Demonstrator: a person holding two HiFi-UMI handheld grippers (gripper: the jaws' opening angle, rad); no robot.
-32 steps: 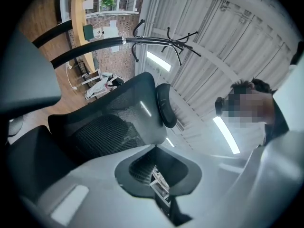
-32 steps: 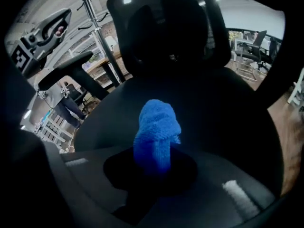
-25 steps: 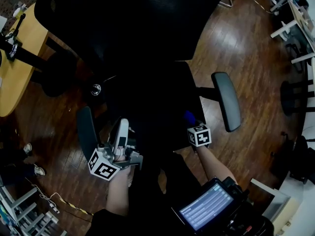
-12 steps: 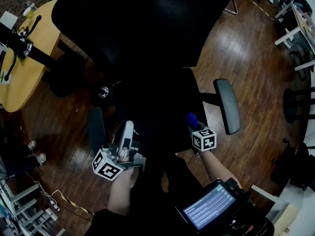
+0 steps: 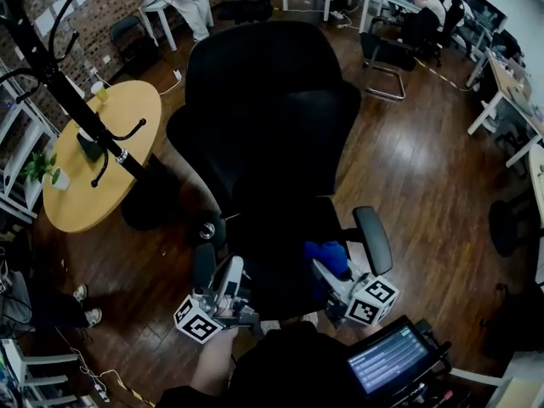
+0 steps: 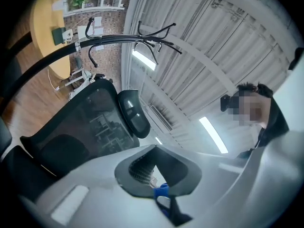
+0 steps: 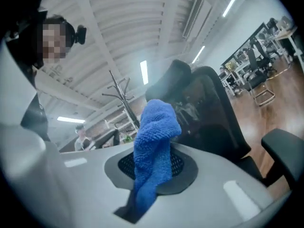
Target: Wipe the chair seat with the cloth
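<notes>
The head view is dim and bends strongly at its edges, with black corners. The black office chair [image 5: 272,126] swallows the light and shows almost no detail. The wooden floor [image 5: 416,168] carries a soft sheen, and the screen [image 5: 389,361] glows pale. Both gripper views are brighter and hazy, lit by ceiling light strips [image 6: 216,134] that flare white. The left gripper [image 6: 159,177] and right gripper [image 7: 152,175] lie close to the lens, soft and washed out, while the blue cloth [image 7: 154,141] stays fairly crisp.
</notes>
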